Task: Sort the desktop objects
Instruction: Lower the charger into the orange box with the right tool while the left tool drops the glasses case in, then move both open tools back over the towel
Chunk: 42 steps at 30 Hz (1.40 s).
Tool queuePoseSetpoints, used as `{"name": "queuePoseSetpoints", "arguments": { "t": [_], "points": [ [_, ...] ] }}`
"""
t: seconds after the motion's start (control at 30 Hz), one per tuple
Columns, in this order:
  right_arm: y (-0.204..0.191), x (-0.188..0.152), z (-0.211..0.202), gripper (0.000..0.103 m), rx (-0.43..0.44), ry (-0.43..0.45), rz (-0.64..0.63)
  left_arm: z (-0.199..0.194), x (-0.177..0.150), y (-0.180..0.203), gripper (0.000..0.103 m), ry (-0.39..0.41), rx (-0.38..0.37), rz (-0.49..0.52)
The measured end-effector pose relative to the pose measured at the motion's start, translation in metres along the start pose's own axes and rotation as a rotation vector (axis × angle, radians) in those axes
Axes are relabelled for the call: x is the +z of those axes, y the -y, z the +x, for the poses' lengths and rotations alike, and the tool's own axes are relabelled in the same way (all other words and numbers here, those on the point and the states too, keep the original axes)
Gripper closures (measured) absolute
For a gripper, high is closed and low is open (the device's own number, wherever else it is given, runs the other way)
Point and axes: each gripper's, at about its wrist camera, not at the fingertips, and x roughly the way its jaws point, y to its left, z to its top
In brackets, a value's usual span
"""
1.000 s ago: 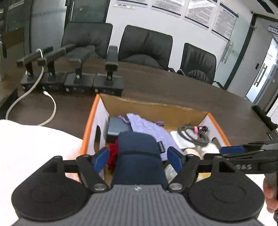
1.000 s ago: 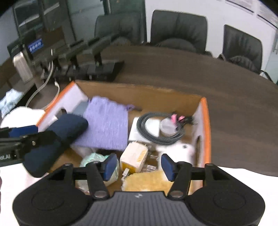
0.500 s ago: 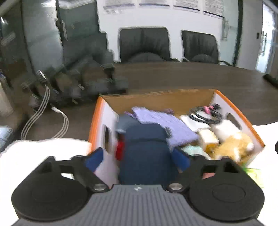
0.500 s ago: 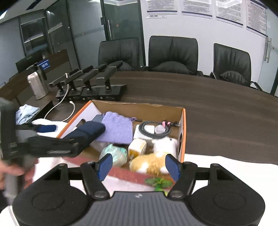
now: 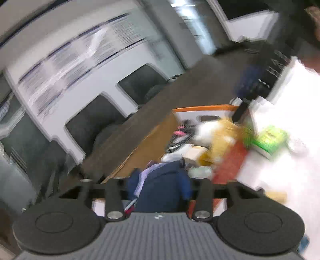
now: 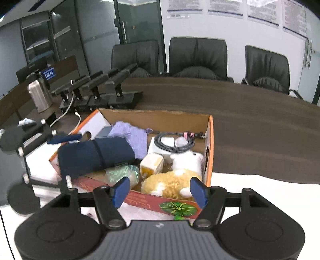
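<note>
Over cardboard box point(image 6: 210, 140) at 9 o'clock: my left gripper point(image 5: 160, 184) closing on navy pouch point(image 6: 94, 154), already squeezed between pads. Right gripper point(image 6: 160, 192) gaping, empty. Box nearly full: plush toy point(image 6: 172, 182), cable point(image 6: 174, 142) packed; pouch not yet settled.

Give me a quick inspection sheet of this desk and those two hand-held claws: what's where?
Surface: dark wooden conference table, white cloth on its near part.
Job's things: open orange-edged cardboard box holding a purple knitted pouch, yellow-and-white plush toy, cream cube charger and crumpled green bag; rolled navy fabric bundle over its left rim.
Clutter: steel flask; row of black stands.
Claws: left claw closing around the navy bundle; right claw open, nothing between its pads.
Cables: coiled black cable in box; white cable by stands.
Surroundings: three black office chairs, wall notices.
</note>
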Motion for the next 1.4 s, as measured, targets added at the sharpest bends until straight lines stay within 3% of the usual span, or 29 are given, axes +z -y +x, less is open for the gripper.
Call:
{"name": "queuePoseSetpoints", "arguments": {
  "t": [0.1, 0.23, 0.3, 0.4, 0.53, 0.6, 0.67, 0.7, 0.87, 0.97, 1.1, 1.2, 1.4],
  "points": [
    [0.002, 0.006, 0.013, 0.038, 0.08, -0.006, 0.004, 0.001, -0.009, -0.029, 0.082, 0.016, -0.11, -0.171],
    [0.012, 0.02, 0.032, 0.039, 0.236, 0.015, 0.11, 0.003, -0.02, -0.044, 0.082, -0.026, -0.149, -0.255],
    [0.012, 0.025, 0.044, 0.039, 0.271, 0.006, 0.15, 0.007, -0.019, -0.055, 0.082, -0.103, -0.168, -0.31],
    [0.006, 0.025, 0.057, 0.039, 0.231, -0.005, 0.136, 0.012, -0.04, -0.067, 0.08, -0.194, -0.089, -0.263],
    [0.007, 0.02, 0.065, 0.039, 0.205, 0.002, 0.145, 0.008, -0.048, -0.069, 0.077, -0.158, -0.081, -0.272],
    [0.012, 0.021, 0.069, 0.04, 0.197, 0.0, 0.163, 0.004, -0.04, -0.065, 0.062, -0.098, -0.133, -0.264],
    [0.014, 0.023, 0.069, 0.041, 0.196, -0.004, 0.172, 0.007, -0.028, -0.056, 0.051, -0.093, -0.139, -0.259],
    [0.016, 0.022, 0.066, 0.041, 0.194, -0.002, 0.172, 0.011, -0.024, -0.053, 0.05, -0.095, -0.13, -0.267],
    [0.025, 0.016, 0.036, 0.042, 0.138, 0.006, 0.119, 0.019, -0.023, -0.053, 0.047, -0.146, -0.158, -0.369],
    [0.024, 0.006, 0.022, 0.041, 0.045, -0.025, 0.018, 0.024, -0.033, -0.053, 0.045, -0.232, -0.171, -0.493],
    [0.02, -0.008, 0.022, 0.042, 0.017, -0.084, -0.033, 0.017, -0.042, -0.063, 0.045, -0.274, -0.144, -0.644],
    [0.013, -0.015, 0.022, 0.042, -0.006, -0.076, -0.065, 0.01, -0.04, -0.066, 0.044, -0.313, -0.112, -0.698],
    [0.013, -0.014, -0.002, 0.042, 0.008, -0.039, -0.018, -0.031, -0.03, -0.071, 0.02, -0.323, -0.001, -0.794]
  ]
}}
